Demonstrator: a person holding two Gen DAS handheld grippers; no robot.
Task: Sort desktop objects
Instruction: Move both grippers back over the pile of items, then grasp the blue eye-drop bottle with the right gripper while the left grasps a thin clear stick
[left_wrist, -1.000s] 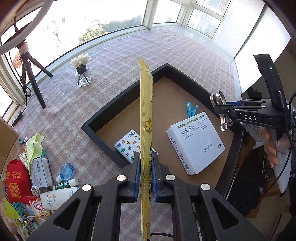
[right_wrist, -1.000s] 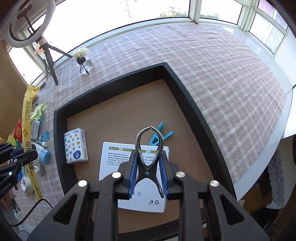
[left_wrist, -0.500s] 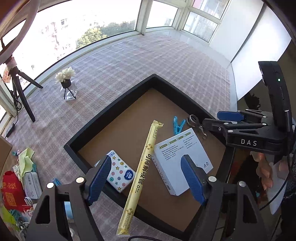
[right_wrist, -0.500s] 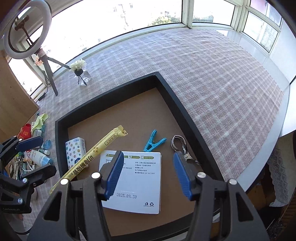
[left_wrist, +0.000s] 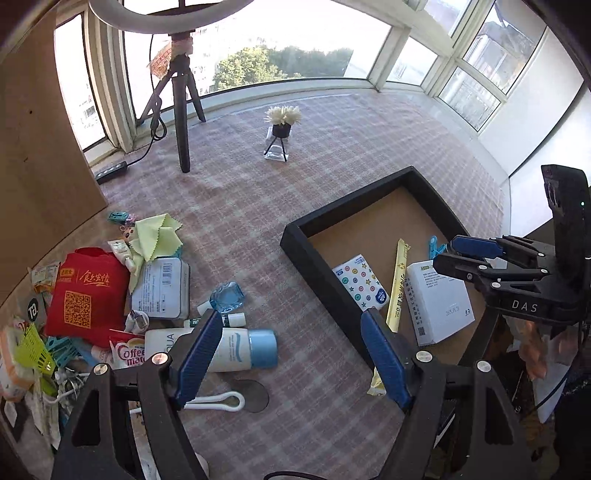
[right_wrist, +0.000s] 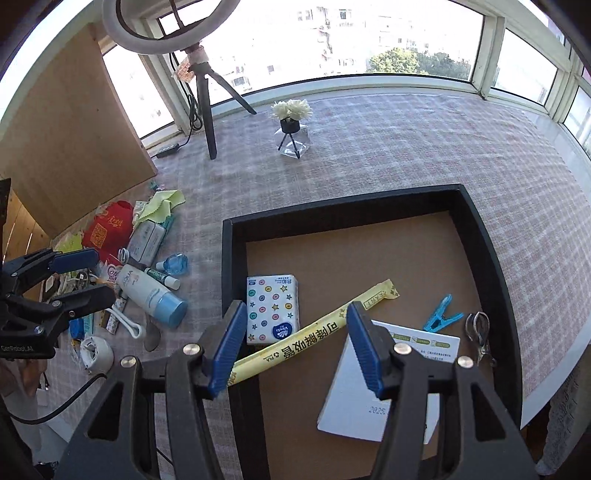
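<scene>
A black tray (right_wrist: 484, 236) with a brown floor holds a tissue pack (right_wrist: 272, 309), a long yellow packet (right_wrist: 325, 328) lying over its near rim, a white box (right_wrist: 391, 384), a blue clothespin (right_wrist: 441, 314) and a metal clamp (right_wrist: 478, 332). The tray also shows in the left wrist view (left_wrist: 314, 258). My left gripper (left_wrist: 291, 354) is open and empty above the table between the tray and the clutter. My right gripper (right_wrist: 295, 343) is open and empty above the tray's near left part.
A pile of loose items lies at the left: a white and blue bottle (left_wrist: 229, 350), a red bag (left_wrist: 85, 295), a grey tin (left_wrist: 162, 288), a yellow cloth (left_wrist: 157, 236). A ring light tripod (left_wrist: 181, 110) and a small flower vase (left_wrist: 282, 129) stand at the back.
Both grippers opened: the left let go of the yellow packet and the right let go of the metal clamp, both now in the tray. Both grippers then pulled back and turned left toward the clutter.
</scene>
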